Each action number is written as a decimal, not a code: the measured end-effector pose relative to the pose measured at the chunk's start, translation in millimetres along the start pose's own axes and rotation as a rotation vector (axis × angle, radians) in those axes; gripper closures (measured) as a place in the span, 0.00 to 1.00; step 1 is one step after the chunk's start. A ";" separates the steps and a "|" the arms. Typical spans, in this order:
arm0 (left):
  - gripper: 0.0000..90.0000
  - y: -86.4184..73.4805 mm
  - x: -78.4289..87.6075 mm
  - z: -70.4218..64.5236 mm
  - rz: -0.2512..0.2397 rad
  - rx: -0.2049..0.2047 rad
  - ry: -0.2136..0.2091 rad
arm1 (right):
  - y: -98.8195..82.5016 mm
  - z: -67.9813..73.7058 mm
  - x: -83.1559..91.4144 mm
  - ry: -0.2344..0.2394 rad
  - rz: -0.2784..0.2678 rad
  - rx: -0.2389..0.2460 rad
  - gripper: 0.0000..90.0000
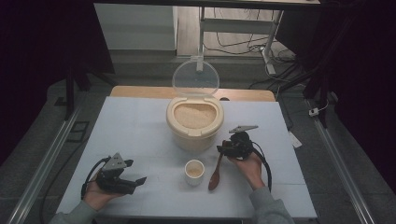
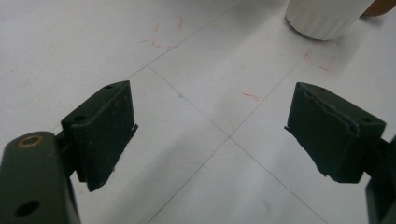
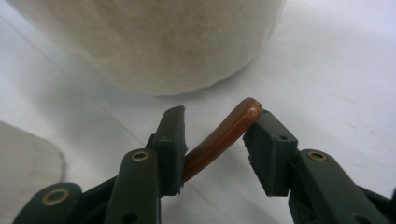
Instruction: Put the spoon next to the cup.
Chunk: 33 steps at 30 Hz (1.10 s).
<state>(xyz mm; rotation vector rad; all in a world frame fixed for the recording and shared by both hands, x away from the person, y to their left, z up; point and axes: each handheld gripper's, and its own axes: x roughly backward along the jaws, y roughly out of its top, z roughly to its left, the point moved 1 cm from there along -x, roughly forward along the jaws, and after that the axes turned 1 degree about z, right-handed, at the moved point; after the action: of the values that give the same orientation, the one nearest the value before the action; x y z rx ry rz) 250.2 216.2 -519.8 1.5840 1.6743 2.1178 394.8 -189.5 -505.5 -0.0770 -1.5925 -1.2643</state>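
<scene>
The white table (image 1: 140, 121) holds a rice tub (image 1: 194, 122) and small cup (image 1: 194, 171). The right tongs (image 3: 217, 135) sit loosely spread around the wooden spoon's (image 1: 216, 173) handle. The left tongs (image 2: 210, 135) are spread wide

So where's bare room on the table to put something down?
Free: the whole far-left stretch beside the rice bin, the far-right corner, and the near edge between the hands. Crowded: the middle right, where cup, spoon and right tongs cluster before the bin.
</scene>
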 end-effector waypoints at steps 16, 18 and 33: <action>0.17 -0.2 -0.3 -0.2 0.003 -0.005 0.001 | -6.1 0.0 -9.8 -0.100 0.005 -0.015 0.50; 0.17 -0.3 -0.2 -0.1 0.002 -0.003 0.002 | -5.3 -0.7 -5.1 -0.098 -0.027 -0.019 0.49; 0.17 -0.1 0.9 0.3 -0.010 0.001 0.011 | -25.6 10.4 53.0 0.000 -0.171 0.146 0.48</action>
<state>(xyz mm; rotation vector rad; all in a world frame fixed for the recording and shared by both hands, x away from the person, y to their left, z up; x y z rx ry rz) 250.0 217.0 -519.3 1.5639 1.6828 2.1249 348.9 -220.3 -482.6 0.1545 -1.7156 -1.2727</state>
